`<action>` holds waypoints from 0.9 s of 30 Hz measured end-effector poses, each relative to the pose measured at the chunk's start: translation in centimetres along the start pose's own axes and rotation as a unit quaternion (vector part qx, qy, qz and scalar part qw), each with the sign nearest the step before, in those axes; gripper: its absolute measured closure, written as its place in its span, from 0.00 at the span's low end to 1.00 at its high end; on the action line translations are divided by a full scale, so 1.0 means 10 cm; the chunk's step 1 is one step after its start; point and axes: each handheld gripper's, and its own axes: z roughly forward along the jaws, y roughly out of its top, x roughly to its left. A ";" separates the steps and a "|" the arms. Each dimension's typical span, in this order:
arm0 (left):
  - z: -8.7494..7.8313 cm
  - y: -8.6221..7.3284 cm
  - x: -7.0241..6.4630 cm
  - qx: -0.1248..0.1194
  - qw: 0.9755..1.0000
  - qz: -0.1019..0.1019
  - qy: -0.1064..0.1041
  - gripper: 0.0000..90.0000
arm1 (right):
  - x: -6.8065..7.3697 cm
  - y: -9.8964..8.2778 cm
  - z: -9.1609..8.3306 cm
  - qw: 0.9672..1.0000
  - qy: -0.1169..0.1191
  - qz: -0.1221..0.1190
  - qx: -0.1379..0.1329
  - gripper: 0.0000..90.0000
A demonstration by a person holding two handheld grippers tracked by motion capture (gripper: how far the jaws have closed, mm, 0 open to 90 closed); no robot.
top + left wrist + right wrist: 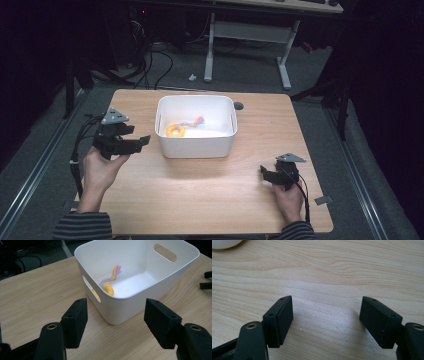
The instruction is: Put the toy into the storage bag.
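Left tool (142, 140) is held above the left part of the table (200, 200), just beside the white bin (172, 150), with its jaws spread apart and nothing between them. In the left gripper view, the left tool (115, 320) points toward the near corner of the white bin (130, 305), and the two black pads (75, 320) stand well apart on either side of that corner without touching it.

Right tool (263, 172) sits low at the right front part of the table, well apart from the bin. In the right gripper view, the right tool (325, 320) has its jaws wide apart over bare wood (324, 277), gripping nothing.

The bin stands upright at the centre of the table, toward the far edge. It has oval handle slots (165, 252) in its end walls. A yellow ring toy (175, 130) with a braided multicoloured tail (196, 121) lies on the bin floor, toward the bin's left wall. In the left gripper view the toy (109, 288) is partly hidden by the bin rim.
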 end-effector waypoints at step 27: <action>0.07 -0.43 0.03 0.000 1.000 -0.026 -0.008 0.40 | 0.00 0.00 0.00 1.000 0.000 0.001 0.000 0.30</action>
